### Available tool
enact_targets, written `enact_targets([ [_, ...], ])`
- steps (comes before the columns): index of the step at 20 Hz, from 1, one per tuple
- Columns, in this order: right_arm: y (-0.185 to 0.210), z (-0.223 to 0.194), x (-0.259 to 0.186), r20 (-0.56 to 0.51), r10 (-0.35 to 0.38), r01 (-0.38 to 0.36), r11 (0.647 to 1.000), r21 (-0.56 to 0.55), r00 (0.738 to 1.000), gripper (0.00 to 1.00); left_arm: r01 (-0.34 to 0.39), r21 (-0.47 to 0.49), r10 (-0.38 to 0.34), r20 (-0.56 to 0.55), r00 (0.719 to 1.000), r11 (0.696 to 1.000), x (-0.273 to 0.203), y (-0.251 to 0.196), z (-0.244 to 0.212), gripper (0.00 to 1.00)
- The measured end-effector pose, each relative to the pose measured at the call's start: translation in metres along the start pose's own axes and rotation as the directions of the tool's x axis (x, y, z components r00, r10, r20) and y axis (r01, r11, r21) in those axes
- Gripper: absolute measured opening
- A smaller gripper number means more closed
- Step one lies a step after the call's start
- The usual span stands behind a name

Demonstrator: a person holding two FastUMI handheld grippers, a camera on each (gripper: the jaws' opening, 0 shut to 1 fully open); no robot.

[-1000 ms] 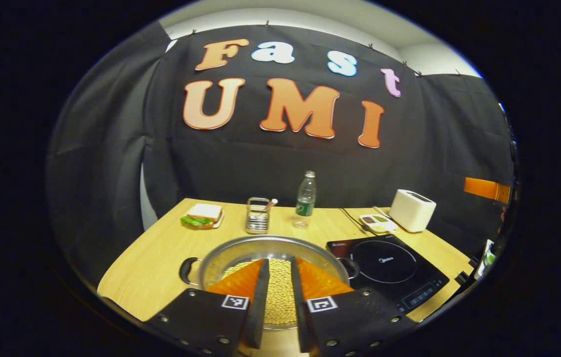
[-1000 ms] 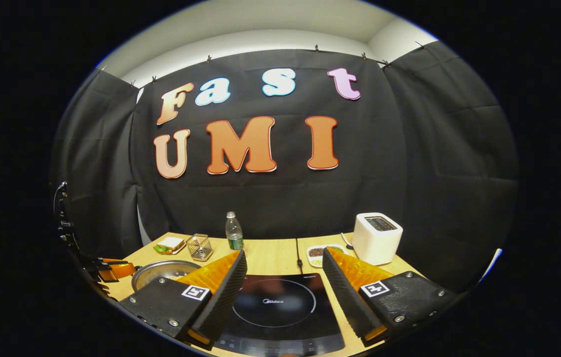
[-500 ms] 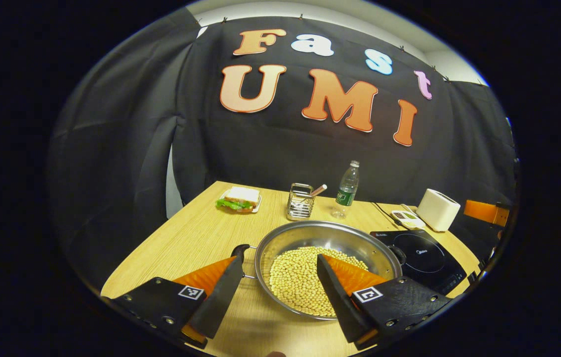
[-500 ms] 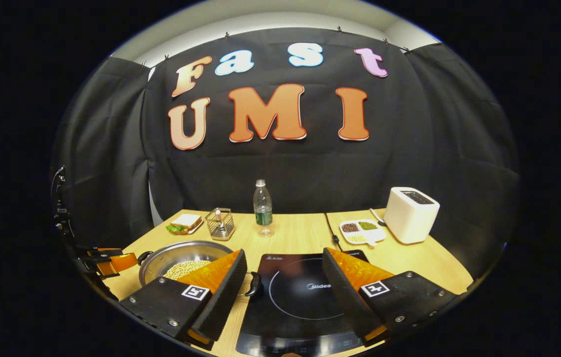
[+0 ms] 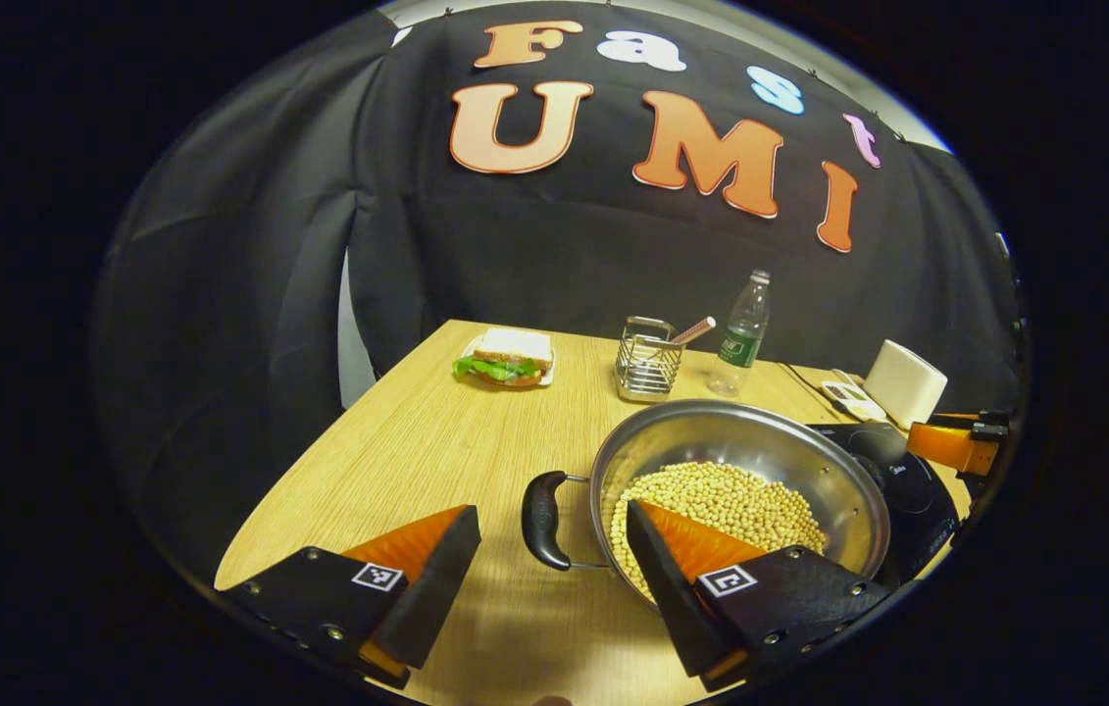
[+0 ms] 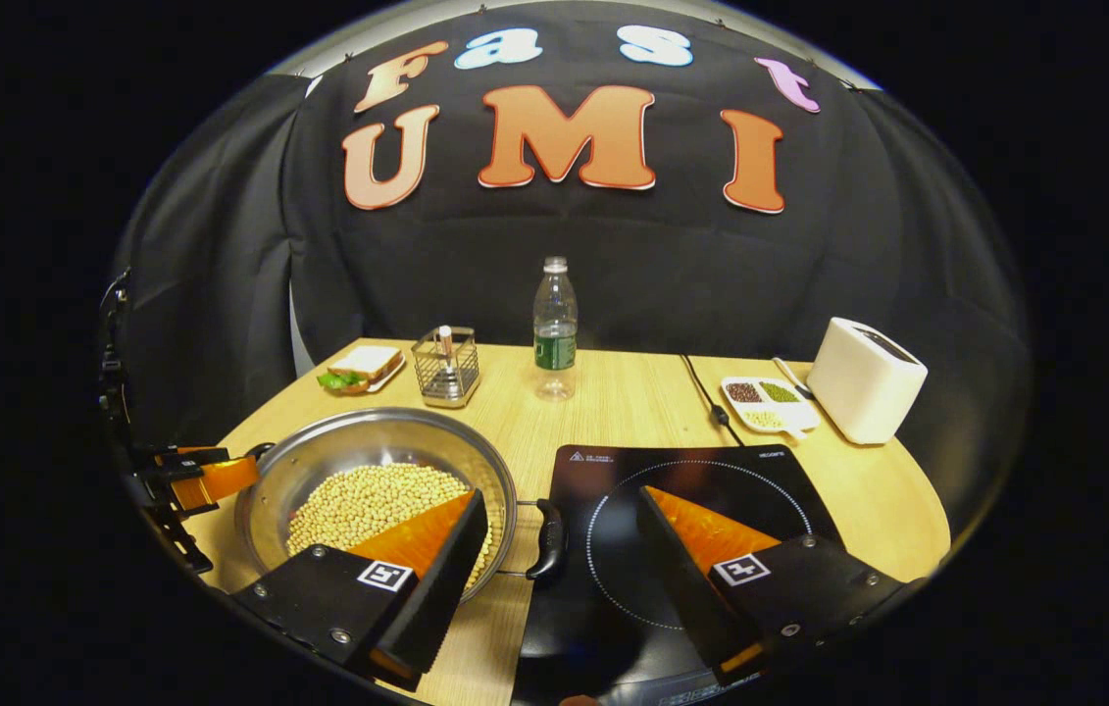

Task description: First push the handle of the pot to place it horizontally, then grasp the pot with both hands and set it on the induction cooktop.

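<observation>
Pot (image 5: 760,461) beside induction cooktop (image 6: 711,480)

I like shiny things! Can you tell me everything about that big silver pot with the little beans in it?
The big silver metal pot is round, wide and shallow, with a shiny rim. Pale yellow beans cover its bottom. It has two black loop handles on wire brackets, one on each side. It stands upright on the light wooden table, just beside the black induction cooktop. The left gripper and the right gripper are both open, each straddling a handle without touching it.
</observation>
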State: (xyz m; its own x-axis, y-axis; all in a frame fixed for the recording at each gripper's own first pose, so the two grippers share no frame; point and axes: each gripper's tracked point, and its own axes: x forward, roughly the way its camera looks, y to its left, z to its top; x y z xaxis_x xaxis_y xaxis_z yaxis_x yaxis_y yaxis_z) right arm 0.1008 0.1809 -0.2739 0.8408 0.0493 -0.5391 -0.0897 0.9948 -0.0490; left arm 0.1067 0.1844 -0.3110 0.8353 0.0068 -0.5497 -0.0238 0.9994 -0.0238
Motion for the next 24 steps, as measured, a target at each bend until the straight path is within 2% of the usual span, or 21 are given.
enact_targets([
  [6,0.012,-0.022,0.034,-0.090,-0.006,0.006,1.000,-0.003,0.996,0.96,0.034,-0.002,-0.034,-0.032,0.999,0.999,0.024,0.004,-0.008,0.93],
  [13,0.016,-0.042,0.044,-0.170,-0.013,0.013,1.000,0.000,0.985,0.96,0.067,-0.006,-0.068,-0.050,0.996,0.998,0.038,0.001,-0.011,0.93],
  [16,0.015,-0.045,0.046,-0.189,-0.020,0.024,1.000,0.015,0.982,0.94,0.086,-0.001,-0.086,-0.061,0.994,0.996,0.040,-0.002,-0.014,0.82],
  [17,0.016,-0.046,0.047,-0.194,-0.020,0.024,1.000,0.018,0.981,0.93,0.121,-0.015,-0.122,-0.059,0.991,0.992,0.039,-0.010,-0.013,0.82],
  [18,0.014,-0.044,0.047,-0.188,-0.025,0.029,0.999,0.017,0.982,0.88,0.121,-0.019,-0.122,-0.062,0.991,0.993,0.040,-0.012,-0.013,0.76],
  [19,0.016,-0.045,0.047,-0.193,-0.015,0.020,1.000,0.022,0.981,0.84,0.125,-0.005,-0.125,-0.078,0.989,0.992,0.039,-0.013,-0.015,0.61],
  [22,0.019,-0.045,0.046,-0.194,-0.006,0.011,1.000,0.024,0.981,0.65,0.112,0.009,-0.111,-0.093,0.989,0.994,0.042,-0.012,-0.017,0.58],
  [24,0.020,-0.044,0.048,-0.183,0.003,0.005,0.999,0.042,0.983,0.60,0.094,-0.005,-0.094,-0.092,0.991,0.996,0.038,-0.011,-0.016,0.55],
])
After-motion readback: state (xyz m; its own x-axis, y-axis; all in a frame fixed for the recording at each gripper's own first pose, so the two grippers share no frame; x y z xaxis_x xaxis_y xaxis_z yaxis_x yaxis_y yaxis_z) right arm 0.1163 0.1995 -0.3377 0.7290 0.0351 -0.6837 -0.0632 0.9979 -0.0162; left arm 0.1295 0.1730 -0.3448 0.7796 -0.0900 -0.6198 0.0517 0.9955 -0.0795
